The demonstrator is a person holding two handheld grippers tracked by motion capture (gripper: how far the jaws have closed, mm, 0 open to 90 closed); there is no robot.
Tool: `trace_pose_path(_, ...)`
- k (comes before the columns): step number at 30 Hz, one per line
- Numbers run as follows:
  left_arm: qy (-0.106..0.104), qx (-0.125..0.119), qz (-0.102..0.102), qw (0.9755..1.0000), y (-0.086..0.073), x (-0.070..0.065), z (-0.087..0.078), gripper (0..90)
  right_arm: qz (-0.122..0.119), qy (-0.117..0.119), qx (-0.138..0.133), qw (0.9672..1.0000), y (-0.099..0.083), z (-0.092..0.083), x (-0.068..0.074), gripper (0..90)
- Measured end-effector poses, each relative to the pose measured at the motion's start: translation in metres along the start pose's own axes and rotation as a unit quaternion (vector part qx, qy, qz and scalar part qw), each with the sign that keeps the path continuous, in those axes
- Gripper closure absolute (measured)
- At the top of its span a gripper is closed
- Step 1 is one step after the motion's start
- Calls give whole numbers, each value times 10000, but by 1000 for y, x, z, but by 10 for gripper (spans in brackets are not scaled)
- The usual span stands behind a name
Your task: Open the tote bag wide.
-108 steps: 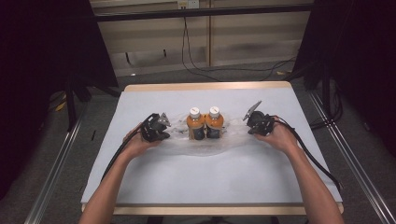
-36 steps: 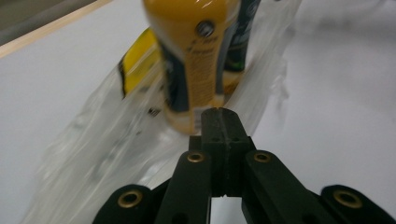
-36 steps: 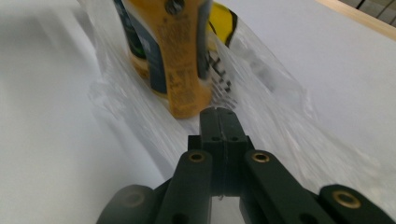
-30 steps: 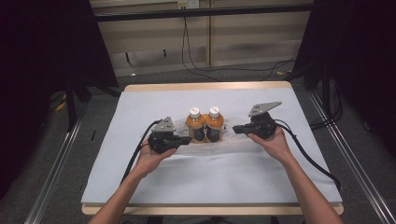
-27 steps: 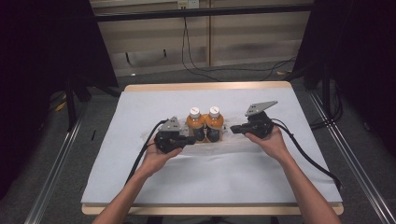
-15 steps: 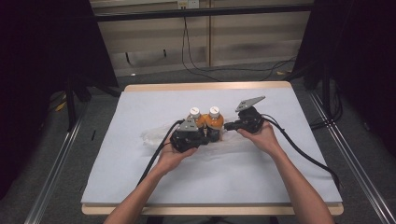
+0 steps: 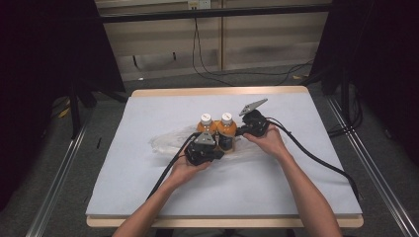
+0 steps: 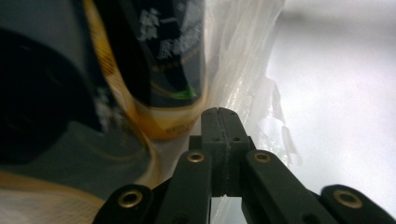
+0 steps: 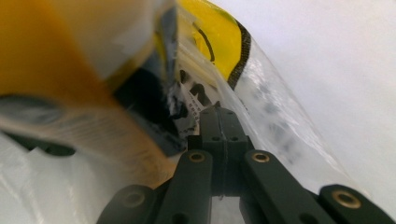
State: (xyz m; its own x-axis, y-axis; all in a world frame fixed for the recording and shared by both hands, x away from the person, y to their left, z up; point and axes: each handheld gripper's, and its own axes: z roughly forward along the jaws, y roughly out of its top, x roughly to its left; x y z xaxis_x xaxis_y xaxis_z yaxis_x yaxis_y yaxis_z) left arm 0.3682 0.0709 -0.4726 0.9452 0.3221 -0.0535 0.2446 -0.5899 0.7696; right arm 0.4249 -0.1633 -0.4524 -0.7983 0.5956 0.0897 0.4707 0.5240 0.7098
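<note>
White-covered table (image 7: 148,187) carries a clear plastic bag (image 7: 168,143) around two orange bottles (image 7: 216,129) standing mid-table. Left gripper (image 7: 213,154) and right gripper (image 7: 240,131), jaws clenched, apparently pinching bag film beside the bottles. Bagging looks underway; film not yet drawn up.

Left gripper (image 8: 219,114) fingers pressed together; a dark-labelled bottle (image 8: 161,65) just beside them; clear plastic bag (image 8: 243,60) behind.

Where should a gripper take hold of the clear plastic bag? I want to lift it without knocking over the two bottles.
Probably the loose film of the plastic bag spread flat to the left of the bottles, approached low from that side. There it lies thin, crinkled and free of them, so closed jaws could pinch a fold.
</note>
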Motion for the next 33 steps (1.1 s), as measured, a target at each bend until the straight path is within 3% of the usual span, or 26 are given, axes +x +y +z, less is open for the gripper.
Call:
trace_pose_path(10, -40, 109, 96, 9999, -3, -2, 7, 900, 67, 165, 196, 9996, -1, 25, -6, 900)
trace_pose_path(15, -52, 294, 136, 9995, -5, -5, 12, 900, 144, 167, 269, 9994, -2, 30, -10, 900)
trace_pose_path(28, -89, 325, 193, 9992, -5, -7, 13, 900, 369, 162, 259, 9989, -4, 37, -15, 900)
trace_pose_path(33, -9, 331, 207, 9992, -4, -6, 11, 900, 404, 185, 231, 9987, -4, 38, -17, 900)
